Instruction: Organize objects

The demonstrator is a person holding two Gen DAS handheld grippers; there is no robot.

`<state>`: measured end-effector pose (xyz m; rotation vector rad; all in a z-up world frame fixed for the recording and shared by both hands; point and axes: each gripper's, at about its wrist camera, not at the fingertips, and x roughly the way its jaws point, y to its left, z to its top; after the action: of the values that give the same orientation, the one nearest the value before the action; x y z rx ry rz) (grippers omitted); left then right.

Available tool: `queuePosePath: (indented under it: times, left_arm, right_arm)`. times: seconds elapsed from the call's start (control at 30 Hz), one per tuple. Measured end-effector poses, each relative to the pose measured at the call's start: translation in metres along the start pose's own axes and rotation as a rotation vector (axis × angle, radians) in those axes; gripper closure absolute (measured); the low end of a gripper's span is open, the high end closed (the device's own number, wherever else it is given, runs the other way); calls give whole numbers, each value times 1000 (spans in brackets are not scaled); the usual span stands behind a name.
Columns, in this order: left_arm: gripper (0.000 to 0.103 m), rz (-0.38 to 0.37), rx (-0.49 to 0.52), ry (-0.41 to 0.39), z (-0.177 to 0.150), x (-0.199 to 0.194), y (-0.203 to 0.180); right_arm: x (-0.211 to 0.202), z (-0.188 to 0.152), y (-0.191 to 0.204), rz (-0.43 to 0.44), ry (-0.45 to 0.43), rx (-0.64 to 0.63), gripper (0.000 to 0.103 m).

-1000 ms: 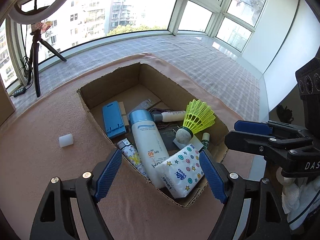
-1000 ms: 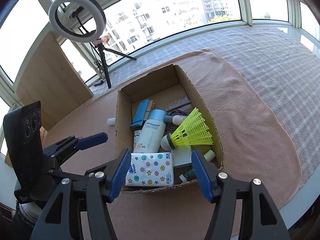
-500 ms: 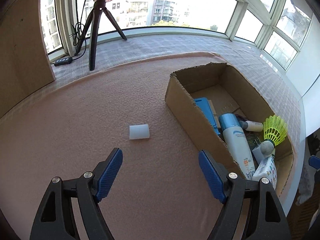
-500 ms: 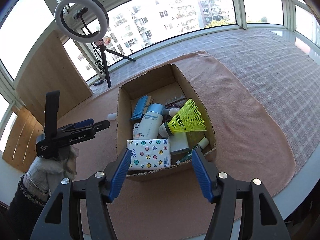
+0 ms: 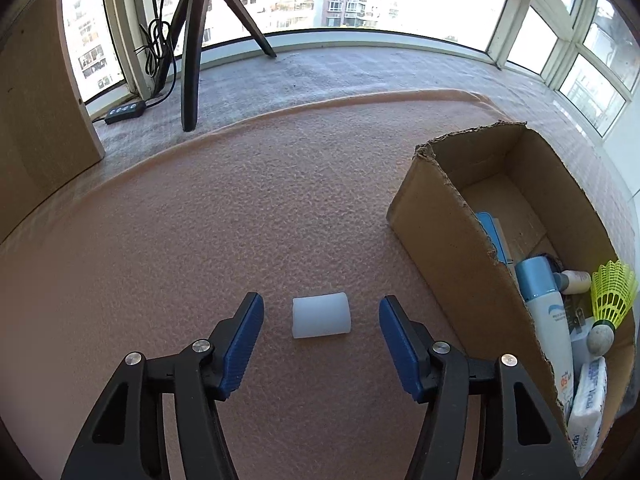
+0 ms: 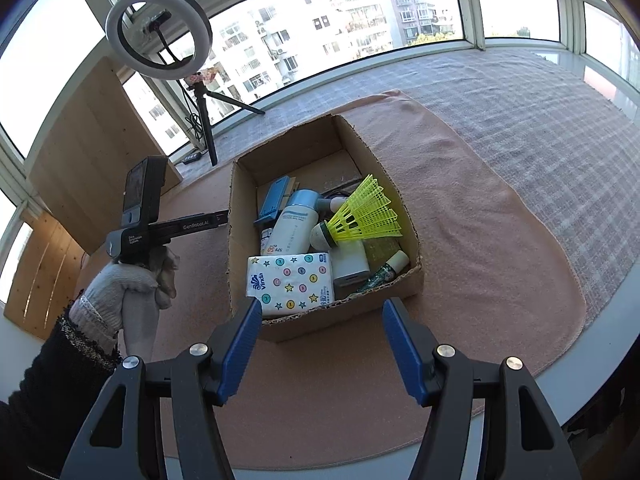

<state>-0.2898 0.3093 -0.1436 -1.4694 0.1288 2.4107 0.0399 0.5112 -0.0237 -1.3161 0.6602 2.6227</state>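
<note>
Left hand-held gripper (image 5: pixel 321 338) has just been closing, jaws spread either side of the white cap (image 5: pixel 321 317) on the pink mat, not yet touching. Centre it, drop lower, pinch its flat ends, then lift to the box (image 5: pixel 448 236). Right hand-held gripper (image 6: pixel 322 346) spread, empty, near box.

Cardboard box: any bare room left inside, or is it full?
The cardboard box is bare only at its far end, beyond the blue case. The near half is crowded: tissue pack, sunscreen bottle, shuttlecock.
</note>
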Motion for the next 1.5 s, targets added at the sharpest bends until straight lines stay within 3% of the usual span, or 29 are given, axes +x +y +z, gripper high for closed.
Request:
queuePosePath:
  times: [0.2, 0.3, 0.4, 0.63, 0.83, 1.1, 1.5]
  left_arm:
    - [48, 28, 31, -9, -1, 7, -5]
    - [58, 44, 39, -20, -1, 6, -4]
    - [74, 41, 54, -24, -4, 2, -5]
    - [75, 12, 41, -21, -8, -9, 0]
    - [75, -33, 41, -93, -2, -46, -6]
    - [75, -105, 93, -173, 11, -83, -45]
    - [75, -169, 186, -177, 12, -89, -104]
  right_arm:
    - [-3, -1, -9, -21, -4, 22, 44]
    - [-1, -2, -9, -32, -2, 17, 44]
    - [0, -3, -7, -34, -1, 13, 44]
    - [1, -2, 1, -107, -16, -53, 44]
    - [1, -4, 4, -140, -29, -77, 44]
    - [-1, -9, 5, -134, -26, -71, 44]
    - [-13, -16, -9, -156, -28, -38, 44]
